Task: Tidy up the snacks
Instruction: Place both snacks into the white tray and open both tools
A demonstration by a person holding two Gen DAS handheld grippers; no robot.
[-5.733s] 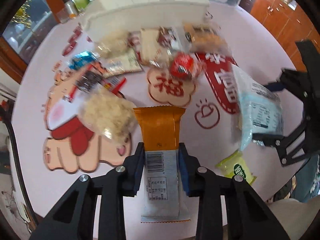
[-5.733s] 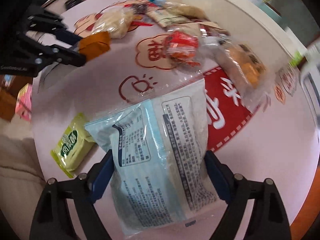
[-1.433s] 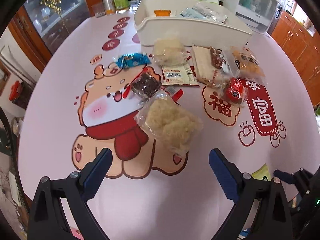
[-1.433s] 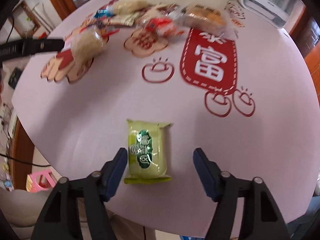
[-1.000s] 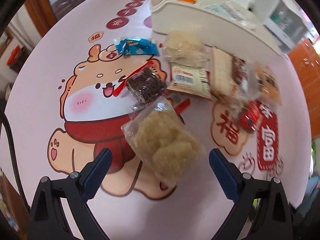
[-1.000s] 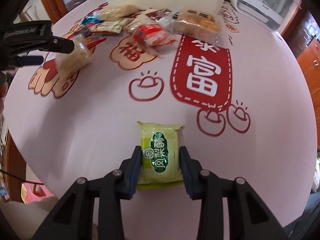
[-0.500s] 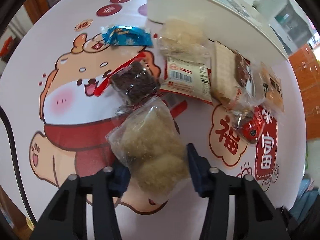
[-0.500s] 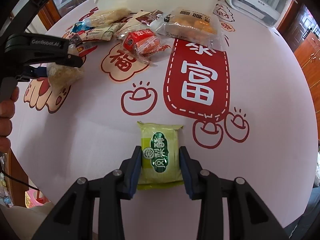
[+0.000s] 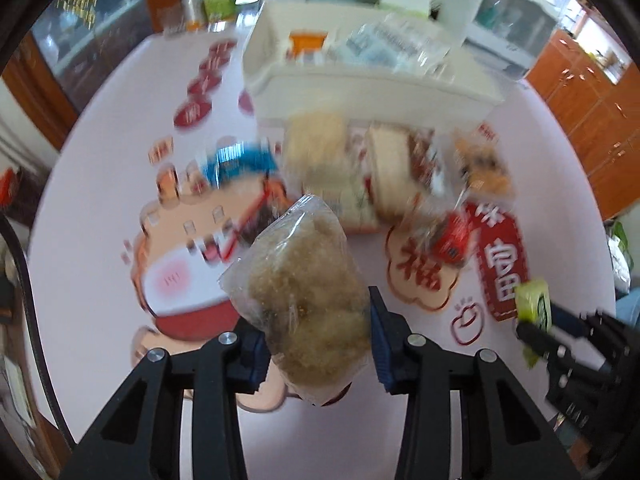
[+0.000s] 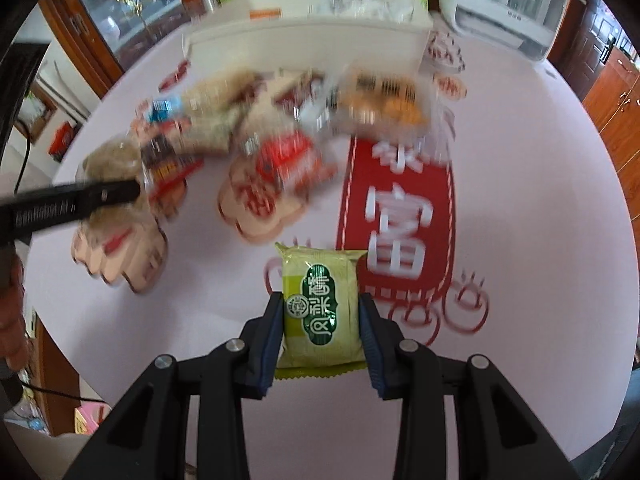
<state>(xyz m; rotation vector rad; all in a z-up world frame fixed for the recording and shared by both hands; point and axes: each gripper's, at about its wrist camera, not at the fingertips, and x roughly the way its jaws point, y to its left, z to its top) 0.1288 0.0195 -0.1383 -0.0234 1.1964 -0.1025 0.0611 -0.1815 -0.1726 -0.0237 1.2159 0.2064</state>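
My left gripper is shut on a clear bag of beige crumbly snack and holds it above the table. My right gripper is shut on a green snack packet, also lifted; it shows in the left wrist view at the right. A white bin at the back holds an orange packet and a light blue bag. Several loose snacks lie in front of it: a red packet, a blue packet, a bag of orange pieces.
The round table has a pink cloth with red and cartoon prints. A white appliance stands at the back right, bottles at the back left. Wooden cabinets line the right.
Both grippers, open 1.4 s ago, closed on their snacks: the right on the green packet, then the left on the beige bag. Both have since lifted and swung toward the bin.
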